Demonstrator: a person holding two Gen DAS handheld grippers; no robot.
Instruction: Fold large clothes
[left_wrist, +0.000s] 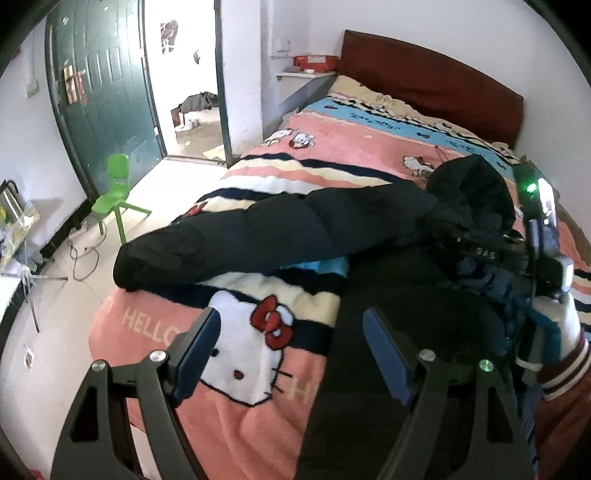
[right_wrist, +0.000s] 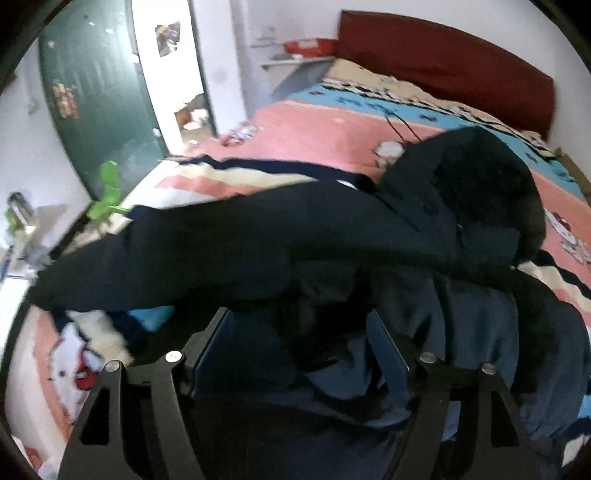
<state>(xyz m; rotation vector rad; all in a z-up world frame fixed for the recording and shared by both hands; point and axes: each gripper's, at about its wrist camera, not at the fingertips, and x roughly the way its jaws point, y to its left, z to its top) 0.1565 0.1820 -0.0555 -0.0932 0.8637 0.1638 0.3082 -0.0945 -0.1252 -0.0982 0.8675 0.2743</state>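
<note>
One bed (left_wrist: 332, 155), pink blanket (left_wrist: 240, 424), green door (left_wrist: 99, 92)

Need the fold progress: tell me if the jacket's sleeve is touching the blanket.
Touching. The left wrist view shows the sleeve lying flat across the blanket, no gap.

Bed (left_wrist: 369, 136) runs from near edge to a dark red headboard (left_wrist: 436, 77) at far right wall. Covered by a plush blanket (left_wrist: 236, 417): pink ground, cream and navy stripes, a blue band near the headboard, white cat-face print with red bow near left.

Black padded jacket (left_wrist: 295, 229) lies directly on the blanket, across the bed's near half. One sleeve (left_wrist: 177, 258) stretches left, cuff just at the left edge. Hood (left_wrist: 472, 188) bunched toward far right. Blue lining (right_wrist: 480, 332) exposed at near right, rumpled. A patch of blue cloth shows under the sleeve.
</note>
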